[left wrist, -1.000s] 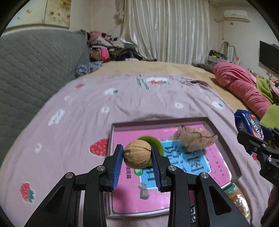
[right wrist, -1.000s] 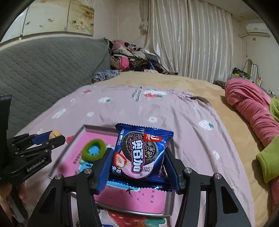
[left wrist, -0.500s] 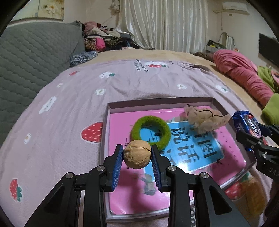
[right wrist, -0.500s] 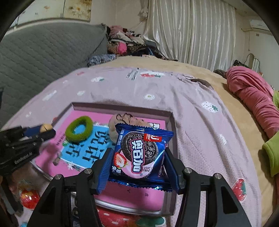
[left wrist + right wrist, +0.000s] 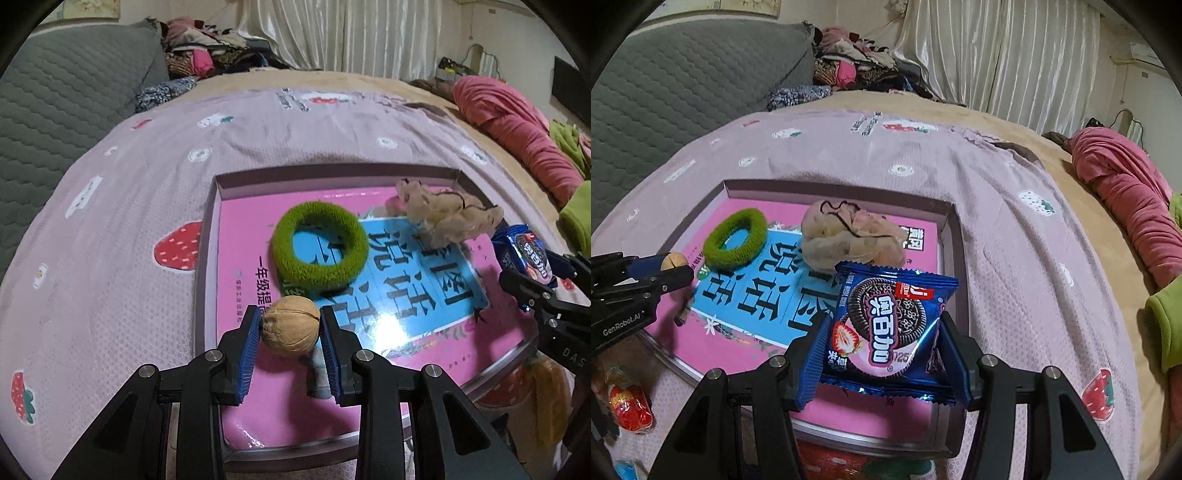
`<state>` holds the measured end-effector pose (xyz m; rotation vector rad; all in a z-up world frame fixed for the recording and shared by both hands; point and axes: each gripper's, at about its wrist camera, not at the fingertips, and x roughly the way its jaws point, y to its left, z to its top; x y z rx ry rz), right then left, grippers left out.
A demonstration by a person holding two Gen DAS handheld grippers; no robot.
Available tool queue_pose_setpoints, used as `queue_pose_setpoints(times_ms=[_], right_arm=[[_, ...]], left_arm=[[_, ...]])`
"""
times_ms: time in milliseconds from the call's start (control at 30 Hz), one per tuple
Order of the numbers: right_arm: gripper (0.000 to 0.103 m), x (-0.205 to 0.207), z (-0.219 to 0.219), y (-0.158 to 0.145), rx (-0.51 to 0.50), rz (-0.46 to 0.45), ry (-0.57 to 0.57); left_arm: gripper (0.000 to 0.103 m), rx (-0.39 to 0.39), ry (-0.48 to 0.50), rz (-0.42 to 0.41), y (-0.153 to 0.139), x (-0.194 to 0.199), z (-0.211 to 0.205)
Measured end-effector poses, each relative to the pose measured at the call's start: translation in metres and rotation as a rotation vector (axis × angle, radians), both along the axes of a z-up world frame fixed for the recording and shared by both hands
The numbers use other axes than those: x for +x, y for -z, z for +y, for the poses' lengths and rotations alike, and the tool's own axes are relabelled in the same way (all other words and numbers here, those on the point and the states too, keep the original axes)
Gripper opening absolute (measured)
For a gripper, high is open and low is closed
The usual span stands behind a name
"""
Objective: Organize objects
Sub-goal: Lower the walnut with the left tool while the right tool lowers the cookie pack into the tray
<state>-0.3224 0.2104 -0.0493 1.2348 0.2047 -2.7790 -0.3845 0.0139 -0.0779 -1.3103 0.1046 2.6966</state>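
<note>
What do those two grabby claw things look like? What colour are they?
Both are made of black plastic with chunky angled arms and triangle-shaped holes. The left gripper and the right gripper each have two fingers lined with blue ridged pads, and round silver bolts at the joints. White letters on the left one's side read "GenRobot.AI". No cables or sleeves show.

We cannot read the book cover (image 5: 424,280) whole: the green hair ring (image 5: 320,246), the walnut (image 5: 290,325) and glare hide characters; the red packet (image 5: 628,400) is too blurred to identify
</note>
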Motion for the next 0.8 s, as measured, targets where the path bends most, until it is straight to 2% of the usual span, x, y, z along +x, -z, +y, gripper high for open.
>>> queue_pose_setpoints(times_ms=[167,467,700,800], right_arm=[[0.057,-0.004,-0.002,0.005,0.009,-0.020,0.001],[0.057,-0.010,-0.002,0.014,0.014,-0.057,0.014],[0.057,-0.008,0.000,0.010,-0.003,-0.037,0.019],[0.057,-0.007,0.000,0.008,-0.006,-0.032,0.019]], left_arm=[[0.033,0.019,0.006,-0.039,0.009,-0.004,-0.002],[0.033,0.020,0.000,-0.039,0.010,-0.005,-0.002],[0.034,0.036,-0.005,-0.034,0.008,-0.004,-0.005],[0.041,0.044,-0.012,-0.026,0.005,-0.003,-0.007]])
